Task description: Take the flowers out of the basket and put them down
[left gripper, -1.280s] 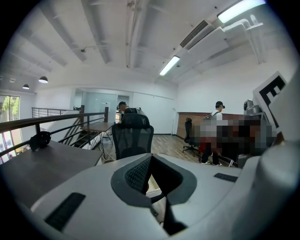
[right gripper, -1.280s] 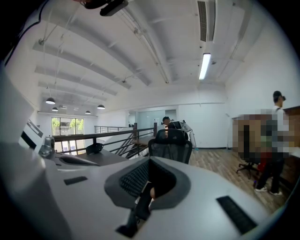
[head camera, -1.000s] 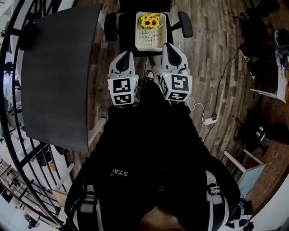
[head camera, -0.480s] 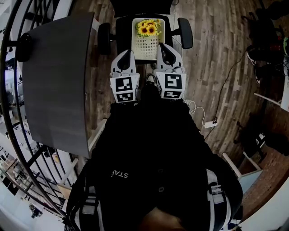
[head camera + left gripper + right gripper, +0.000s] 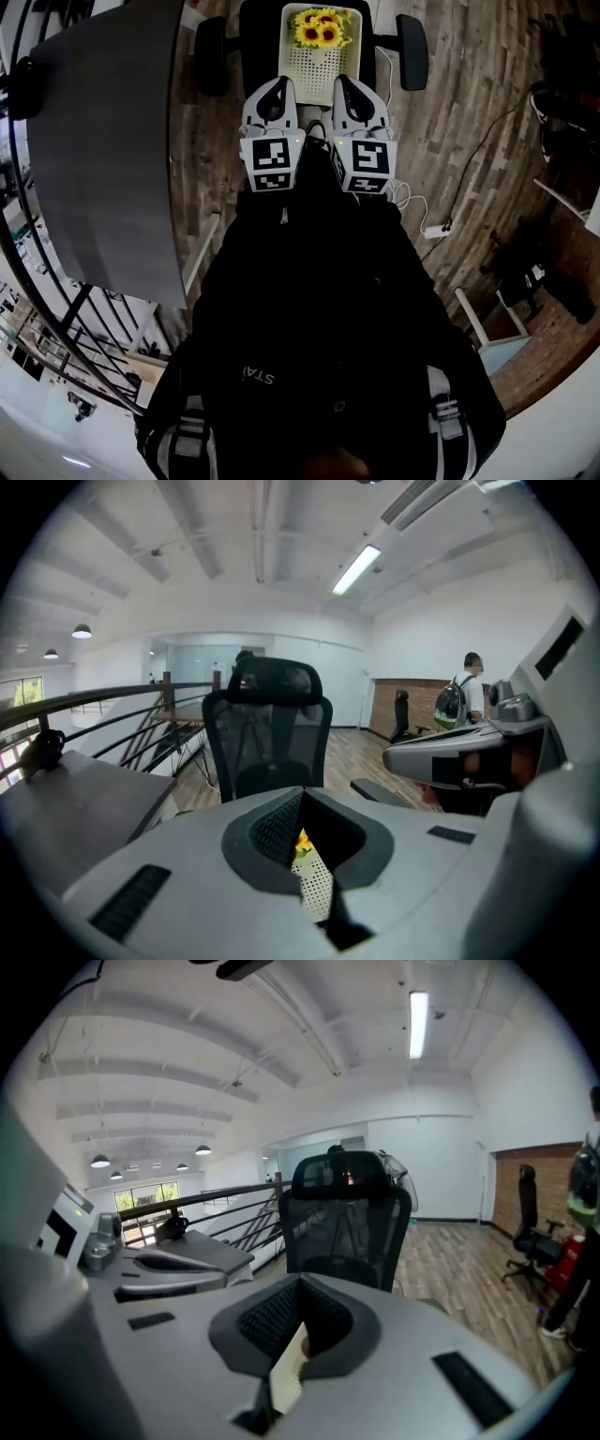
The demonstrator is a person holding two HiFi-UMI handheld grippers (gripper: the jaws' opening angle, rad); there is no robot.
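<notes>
Sunflowers (image 5: 319, 28) bunched at far end of white perforated basket (image 5: 313, 66), top centre of head view, on seat of office chair (image 5: 412, 52). Probably light, soft-petalled, easily crushed; best pinched low on stems, blooms untouched. Left gripper (image 5: 277, 86) and right gripper (image 5: 347, 84) both pinched closed, empty, by basket's near end. Stems hidden inside basket. Only sliver of bloom visible past left jaws.

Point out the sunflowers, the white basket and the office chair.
sunflowers (image 5: 321, 26): head view, on the yellow blooms.
white basket (image 5: 314, 66): head view, on its bare perforated part below the blooms.
office chair (image 5: 267, 735): left gripper view, on the mesh backrest.
</notes>
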